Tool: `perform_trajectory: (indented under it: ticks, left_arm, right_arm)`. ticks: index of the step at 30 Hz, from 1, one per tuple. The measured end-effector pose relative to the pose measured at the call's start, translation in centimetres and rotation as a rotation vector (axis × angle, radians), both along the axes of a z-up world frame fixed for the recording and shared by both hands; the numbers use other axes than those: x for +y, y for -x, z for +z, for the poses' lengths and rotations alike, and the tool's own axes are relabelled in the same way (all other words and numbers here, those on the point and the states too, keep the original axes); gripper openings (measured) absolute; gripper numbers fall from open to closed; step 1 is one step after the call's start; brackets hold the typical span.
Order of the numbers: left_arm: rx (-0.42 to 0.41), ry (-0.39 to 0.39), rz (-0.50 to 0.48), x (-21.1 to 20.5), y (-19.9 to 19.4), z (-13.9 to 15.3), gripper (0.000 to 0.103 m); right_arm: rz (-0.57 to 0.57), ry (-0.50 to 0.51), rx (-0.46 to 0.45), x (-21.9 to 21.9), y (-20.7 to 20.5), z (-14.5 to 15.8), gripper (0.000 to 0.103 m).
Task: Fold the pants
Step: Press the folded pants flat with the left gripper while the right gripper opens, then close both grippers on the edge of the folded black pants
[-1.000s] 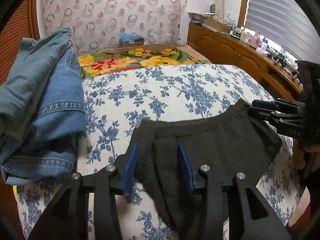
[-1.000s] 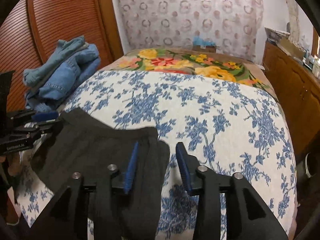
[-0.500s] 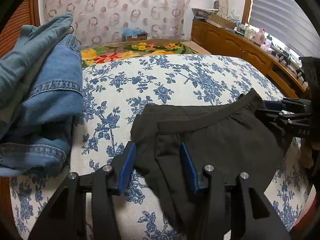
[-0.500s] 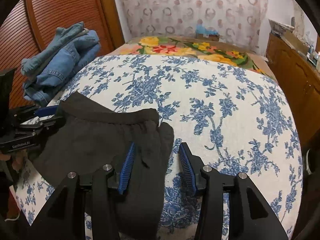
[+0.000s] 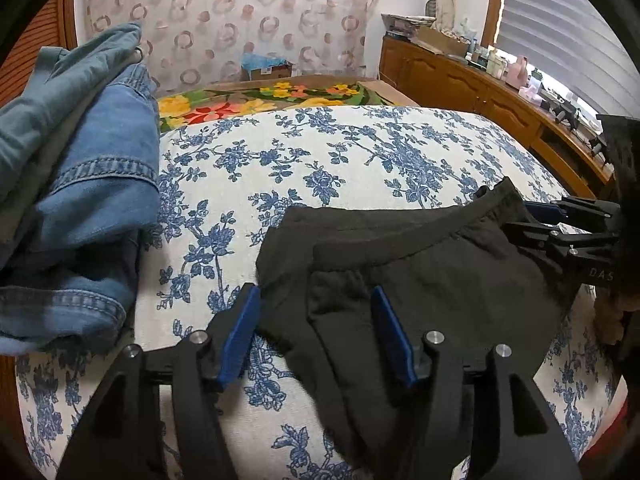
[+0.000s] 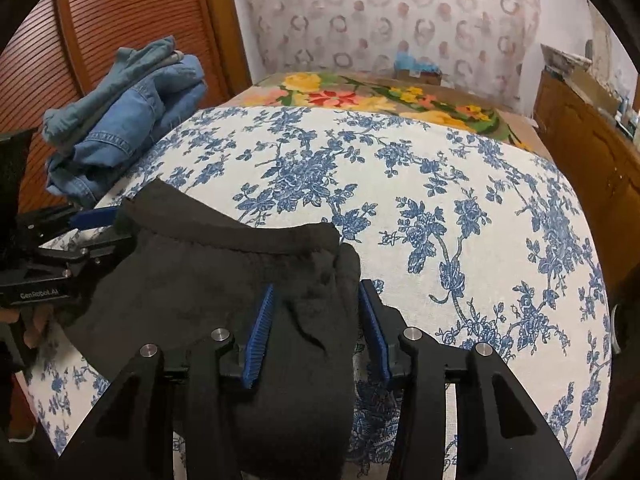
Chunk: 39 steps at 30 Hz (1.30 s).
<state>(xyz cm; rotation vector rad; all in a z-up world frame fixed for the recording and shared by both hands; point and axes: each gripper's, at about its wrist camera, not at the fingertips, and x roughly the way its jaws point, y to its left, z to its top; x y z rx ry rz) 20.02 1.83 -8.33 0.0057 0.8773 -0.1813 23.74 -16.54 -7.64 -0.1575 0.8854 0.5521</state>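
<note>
Black pants (image 5: 424, 276) lie on the blue-flowered bed cover (image 5: 320, 160), waistband toward the far side. My left gripper (image 5: 316, 312) is open and straddles the pants' left corner, blue pads on either side of the cloth. My right gripper (image 6: 316, 312) is open over the pants (image 6: 208, 272), astride their right corner. Each gripper shows from the side in the other view, the right one (image 5: 560, 224) and the left one (image 6: 72, 236), at the waistband's ends.
A pile of blue denim clothes (image 5: 76, 184) sits at the bed's left edge by a wooden louvred door (image 6: 120, 8). A bright flowered blanket (image 6: 380, 100) lies at the far end. Wooden cabinets (image 5: 480, 92) run along the right wall.
Both grippers have moved forward and down over the pants, with the cloth corners now between their open fingers. The pants lie flatter on the bed.
</note>
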Motion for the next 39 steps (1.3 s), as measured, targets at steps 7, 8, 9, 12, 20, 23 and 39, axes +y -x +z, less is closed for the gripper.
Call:
perform_trajectory:
  ticks: [7,8,9,12,20,23,39]
  left_arm:
    - [0.008,0.019,0.003,0.2,-0.1,0.1,0.060]
    - [0.012,0.036,0.009,0.4,-0.2,0.2,0.060]
    - [0.018,0.060,0.019,0.7,-0.3,0.3,0.060]
    - [0.021,0.106,0.045,1.4,-0.5,0.6,0.060]
    - [0.034,0.093,0.043,1.5,-1.6,0.3,0.060]
    - [0.024,0.097,0.039,1.5,-1.6,0.2,0.060]
    - [-0.021,0.178,0.009,0.7,0.3,1.8,0.016]
  right_arm:
    - [0.000,0.003,-0.002,0.0,0.0,0.0,0.044]
    - [0.000,0.005,-0.003,0.0,0.0,0.0,0.044]
    - [0.000,0.008,-0.005,0.0,0.0,-0.1,0.044]
    - [0.000,0.008,-0.005,0.0,0.0,-0.1,0.044]
    - [0.000,0.008,-0.005,0.1,0.0,-0.1,0.044]
    - [0.000,0.008,-0.005,0.0,0.0,-0.1,0.044]
    - [0.040,-0.057,0.036,-0.3,0.1,-0.1,0.013]
